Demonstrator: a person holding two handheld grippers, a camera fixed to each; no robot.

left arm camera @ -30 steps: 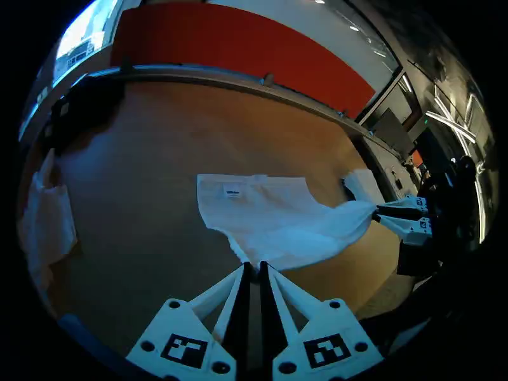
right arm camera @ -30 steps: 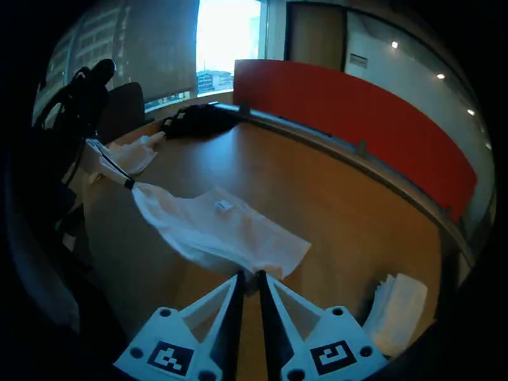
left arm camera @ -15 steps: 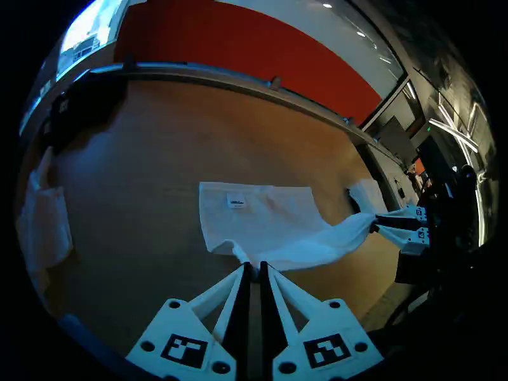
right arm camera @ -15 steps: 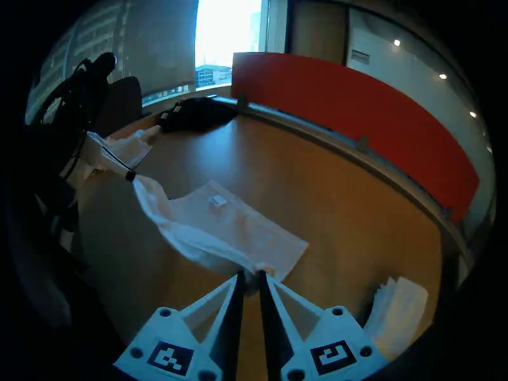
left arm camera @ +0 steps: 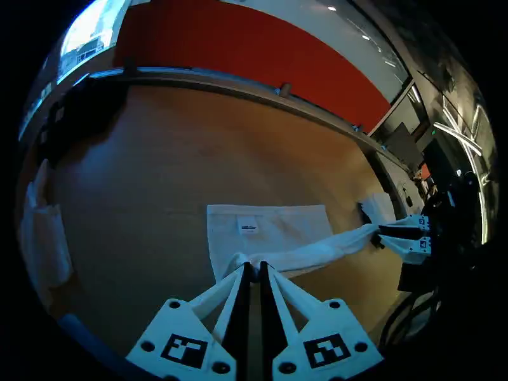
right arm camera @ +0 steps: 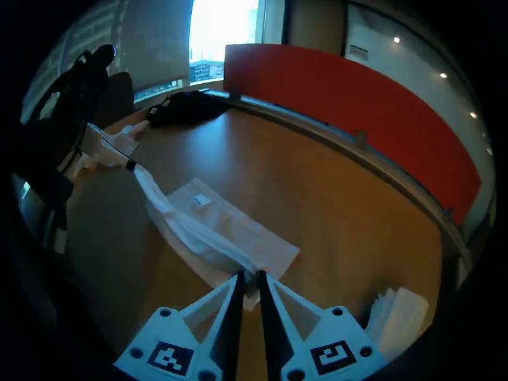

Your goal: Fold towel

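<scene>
Both claws pinching one white towel (left arm camera: 273, 228) on the wooden table (left arm camera: 159, 159); near long edge raised.

Left gripper (left arm camera: 252, 270): fingers pressed nearly together, a bunch of towel corner caught between the tips. Right gripper (right arm camera: 249, 279): same, fingers closed on the other near corner. Between the two, the lifted edge runs as a taut, rolled band; in the left gripper view it stretches to the right. The rest of the towel lies flat on the table beyond the band, small sewn label (left arm camera: 246, 225) facing up. Stack of folded cloths (right arm camera: 397, 314) near the right table edge, apart from the towel. Crumpled white cloth (left arm camera: 41, 235) at the left. Black bag (right arm camera: 184, 108) at the far left by the red partition (right arm camera: 355, 95).
</scene>
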